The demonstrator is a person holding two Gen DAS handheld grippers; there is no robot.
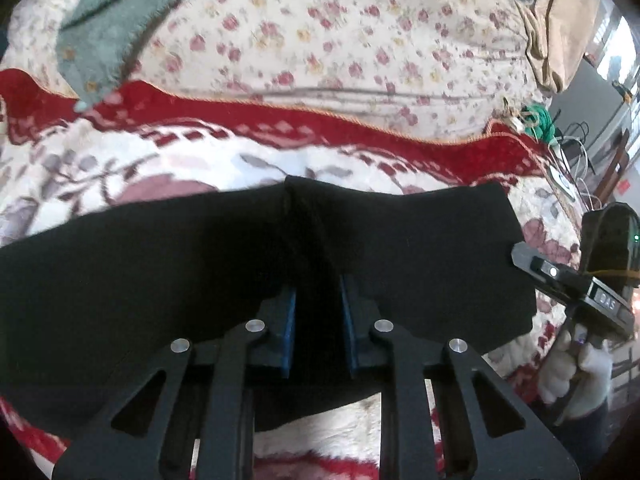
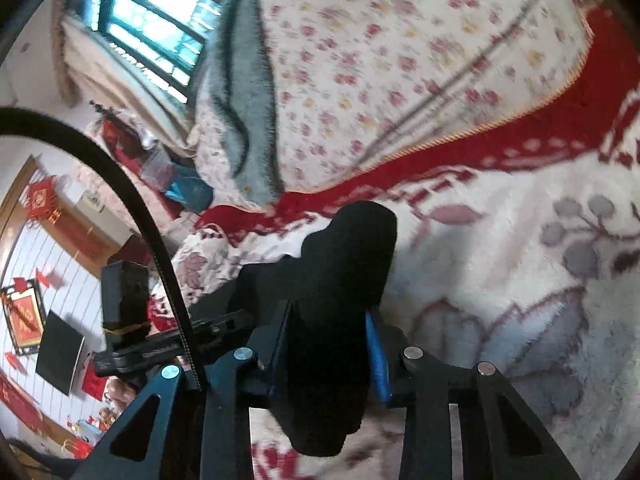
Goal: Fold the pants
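Observation:
The black pants hang stretched in a wide band above a red and white flowered blanket. My left gripper is shut on a fold of the pants between its blue pads. My right gripper is shut on a thick bunch of the black pants, which sticks out past its blue pads. In the left wrist view the right gripper holds the pants' right edge. In the right wrist view the left gripper's body shows at the left.
A bed with a flowered sheet lies behind the blanket, with a grey-green fuzzy blanket on it. Cables lie at the right. A window and a wall with red decorations are at the left.

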